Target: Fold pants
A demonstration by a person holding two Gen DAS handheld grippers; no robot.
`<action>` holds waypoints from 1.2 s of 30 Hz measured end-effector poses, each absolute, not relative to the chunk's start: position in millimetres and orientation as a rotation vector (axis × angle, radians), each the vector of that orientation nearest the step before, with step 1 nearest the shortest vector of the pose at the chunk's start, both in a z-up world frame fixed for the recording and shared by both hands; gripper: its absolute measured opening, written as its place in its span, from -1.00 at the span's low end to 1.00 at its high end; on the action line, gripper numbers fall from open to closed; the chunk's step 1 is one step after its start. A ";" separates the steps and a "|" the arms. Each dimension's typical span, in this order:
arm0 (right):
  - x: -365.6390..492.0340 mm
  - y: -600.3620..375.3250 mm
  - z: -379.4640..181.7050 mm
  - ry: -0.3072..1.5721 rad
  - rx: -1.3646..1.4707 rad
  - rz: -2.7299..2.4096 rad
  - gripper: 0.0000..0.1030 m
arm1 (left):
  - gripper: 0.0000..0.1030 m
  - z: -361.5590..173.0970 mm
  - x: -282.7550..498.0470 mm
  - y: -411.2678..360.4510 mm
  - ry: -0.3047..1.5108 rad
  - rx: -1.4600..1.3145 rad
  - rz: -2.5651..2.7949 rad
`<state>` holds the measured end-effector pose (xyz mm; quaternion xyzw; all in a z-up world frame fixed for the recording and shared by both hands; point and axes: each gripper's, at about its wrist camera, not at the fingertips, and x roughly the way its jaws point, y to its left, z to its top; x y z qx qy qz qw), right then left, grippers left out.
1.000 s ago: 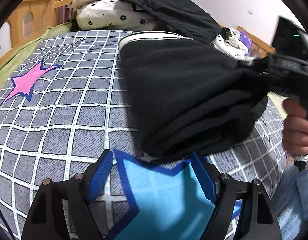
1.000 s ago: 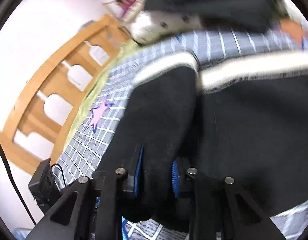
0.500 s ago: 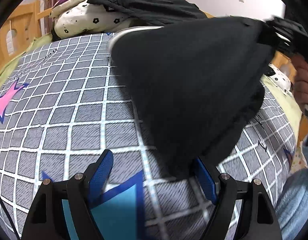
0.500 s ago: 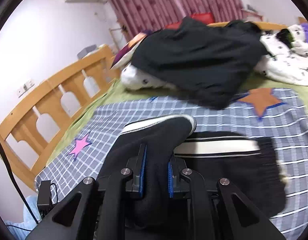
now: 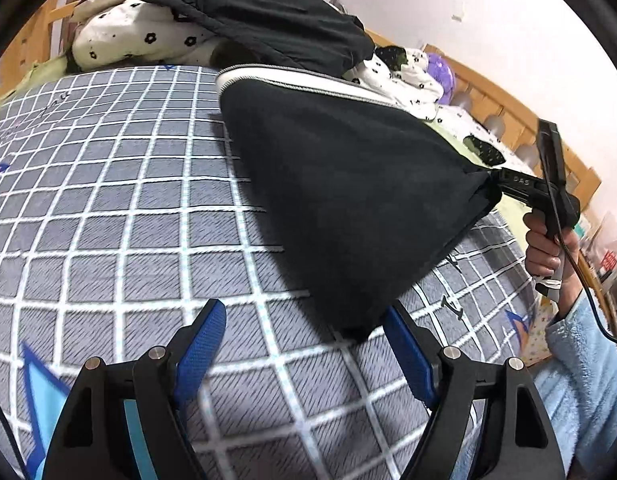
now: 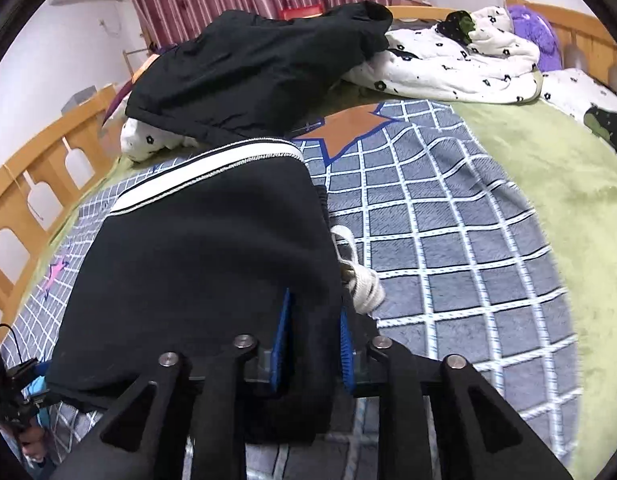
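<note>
Right wrist: right hand-held gripper (image 6: 312, 344) clamped on black pants (image 6: 204, 264), thick, soft, draping heavily; left hand-held gripper (image 5: 304, 350) gaped empty; best grip judged: hanging lower corner

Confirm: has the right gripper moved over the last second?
Yes. The right gripper lifted the pants, then carried them rightward, away from the pink star.
</note>
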<state>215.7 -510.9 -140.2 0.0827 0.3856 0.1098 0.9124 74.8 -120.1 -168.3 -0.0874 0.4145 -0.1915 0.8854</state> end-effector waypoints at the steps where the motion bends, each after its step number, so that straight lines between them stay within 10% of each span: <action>1: 211.8 -511.6 -134.0 0.774 0.176 0.217 -0.52 | 0.53 -165.3 70.3 -115.1 0.851 -0.179 -0.382; 20: 183.6 -474.0 -144.3 0.821 -0.028 0.211 -0.43 | 0.42 -166.9 124.0 -135.9 0.971 -0.176 -0.319; 25: 200.1 -495.4 -125.0 0.779 0.091 0.229 0.37 | 0.41 -149.1 163.4 -120.1 0.907 -0.246 -0.342; 36: 331.1 -500.6 -171.4 1.077 0.199 0.360 0.39 | 0.19 -199.0 250.8 -135.8 1.000 -0.414 -0.425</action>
